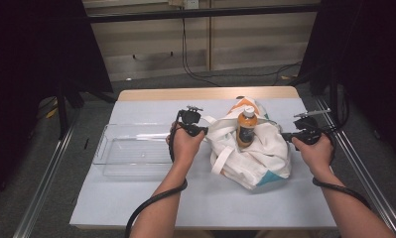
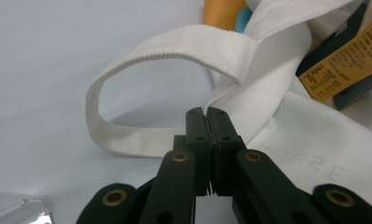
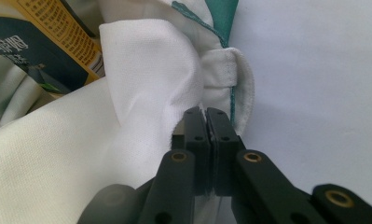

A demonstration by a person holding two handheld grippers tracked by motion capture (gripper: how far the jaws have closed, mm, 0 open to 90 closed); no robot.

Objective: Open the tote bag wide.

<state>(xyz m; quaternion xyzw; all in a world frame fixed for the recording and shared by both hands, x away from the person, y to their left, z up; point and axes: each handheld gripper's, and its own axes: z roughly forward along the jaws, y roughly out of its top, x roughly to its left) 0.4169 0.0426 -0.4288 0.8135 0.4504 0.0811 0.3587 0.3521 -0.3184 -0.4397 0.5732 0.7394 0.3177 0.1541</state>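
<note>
- While the white cloth bag (image 1: 250,153) lies in the middle of the counter (image 1: 136,198), an empty clear tray (image 1: 131,148) sits at its left, just beside the left hand; a sideways pull on the bag could drag the hand against this tray and push it.
- At the left side of the bag, the left tongs (image 2: 206,112) are clenched, their tips at the place where the white strap (image 2: 174,51) joins the cloth. I cannot tell if cloth is really pinched between them. If not, I judge the bag mouth will not open on this side when the hand pulls.
- In the middle, an orange bottle (image 1: 246,128) with a white cap stands in the open mouth of the bag. It has only soft cloth around it, so an uneven pull could tip it over or roll it out.
- At the right side, the right tongs (image 3: 206,112) are also clenched, at a fold of the bag's hem with teal trim. The hold, if there is one, looks thin; the fold may slip out, and the bag would then sink on the bottle.
</note>
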